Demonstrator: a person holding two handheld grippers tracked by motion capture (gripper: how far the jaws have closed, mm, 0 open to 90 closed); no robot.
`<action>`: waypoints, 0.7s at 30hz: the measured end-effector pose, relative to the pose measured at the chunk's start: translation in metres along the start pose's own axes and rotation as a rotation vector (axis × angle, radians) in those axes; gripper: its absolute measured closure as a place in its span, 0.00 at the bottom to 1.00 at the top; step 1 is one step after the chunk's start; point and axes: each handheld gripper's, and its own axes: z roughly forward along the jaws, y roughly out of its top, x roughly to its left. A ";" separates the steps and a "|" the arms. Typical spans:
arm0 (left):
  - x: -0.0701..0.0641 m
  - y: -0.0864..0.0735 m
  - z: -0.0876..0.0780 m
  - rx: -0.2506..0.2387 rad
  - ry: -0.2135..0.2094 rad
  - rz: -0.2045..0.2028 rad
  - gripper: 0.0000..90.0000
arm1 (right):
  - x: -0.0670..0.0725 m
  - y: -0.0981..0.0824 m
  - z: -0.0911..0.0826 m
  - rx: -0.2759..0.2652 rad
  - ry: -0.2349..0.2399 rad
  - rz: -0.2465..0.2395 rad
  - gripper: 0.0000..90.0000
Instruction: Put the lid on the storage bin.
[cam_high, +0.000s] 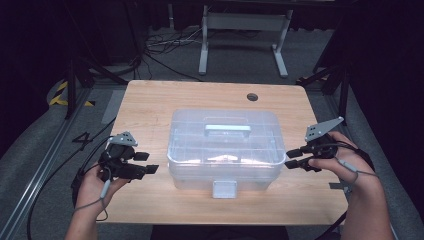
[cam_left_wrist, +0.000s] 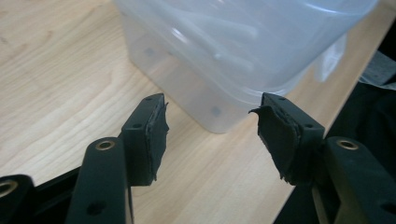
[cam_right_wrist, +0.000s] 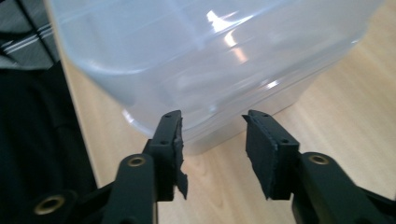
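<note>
Sitting square on the wooden table (cam_high: 150, 100), the clear plastic storage box (cam_high: 225, 150) rests with its lid on, its handle (cam_high: 227, 130) flat along the top and its front latch (cam_high: 224, 189) facing the person. The left gripper (cam_high: 147, 162) hangs just beside the box's left end, jaws spread with nothing between them; the right gripper (cam_high: 291, 158) stands close against the right end, likewise released and empty. Judging by this, both claws are placed to take the box by its ends. For a sound hold, each should meet the wall below the lid's rim, level and opposite the other, since smooth plastic may slip under uneven pressure.
</note>
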 end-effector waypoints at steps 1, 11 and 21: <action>0.002 0.000 0.000 -0.003 0.010 -0.004 0.45 | -0.001 0.000 -0.001 -0.020 -0.017 0.010 0.60; 0.024 0.000 0.006 -0.050 0.118 -0.047 0.48 | -0.017 -0.006 -0.012 -0.217 -0.216 0.095 0.48; 0.044 -0.005 0.014 -0.115 0.223 -0.068 0.44 | -0.038 -0.018 -0.001 -0.317 -0.291 0.100 0.39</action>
